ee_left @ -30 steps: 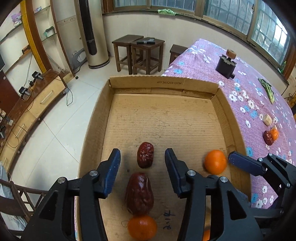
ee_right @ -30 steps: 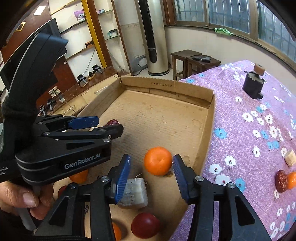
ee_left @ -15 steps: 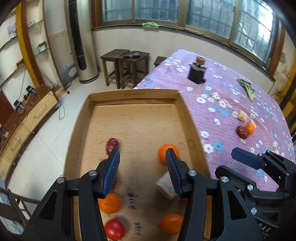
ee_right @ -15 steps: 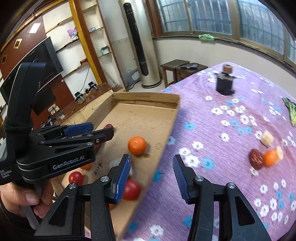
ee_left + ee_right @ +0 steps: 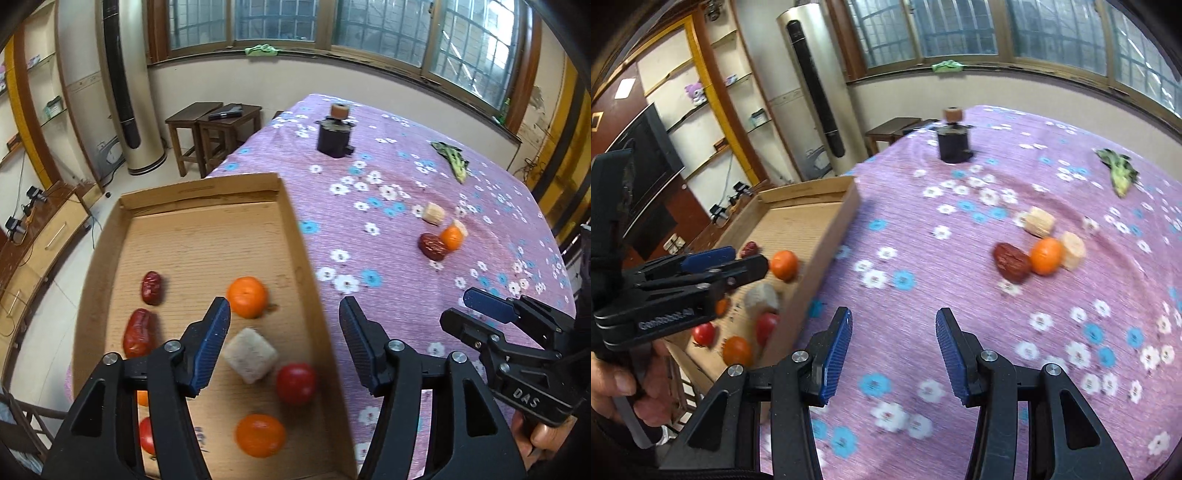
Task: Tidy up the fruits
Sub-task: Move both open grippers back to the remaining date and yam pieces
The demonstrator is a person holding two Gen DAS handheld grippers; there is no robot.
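Observation:
The cardboard box [image 5: 295, 236] holds two red dates [image 5: 151, 288], two oranges [image 5: 246, 297], a pale cube [image 5: 251, 354] and red tomatoes [image 5: 295, 382]. My left gripper [image 5: 284, 325] hovers above the box's right wall, its jaws opening and nothing between them. My right gripper [image 5: 894, 332] is open and empty above the purple flowered cloth [image 5: 923, 229]. Ahead of it lie a red date [image 5: 1012, 262], an orange [image 5: 1046, 256] and two pale chunks [image 5: 1039, 221], close together. The left gripper [image 5: 713, 258] also shows over the box [image 5: 820, 251].
A dark jar [image 5: 334, 138] with a cork top stands far back on the cloth, with a green vegetable [image 5: 452, 158] to its right. The box sits at the table's left edge, above the floor. Wooden stools [image 5: 214, 125] and a tall column unit [image 5: 125, 92] stand beyond.
Both grippers have swung right, from over the box floor toward the cloth. The left jaws have spread wider. The right gripper has left the box and the pale cube behind.

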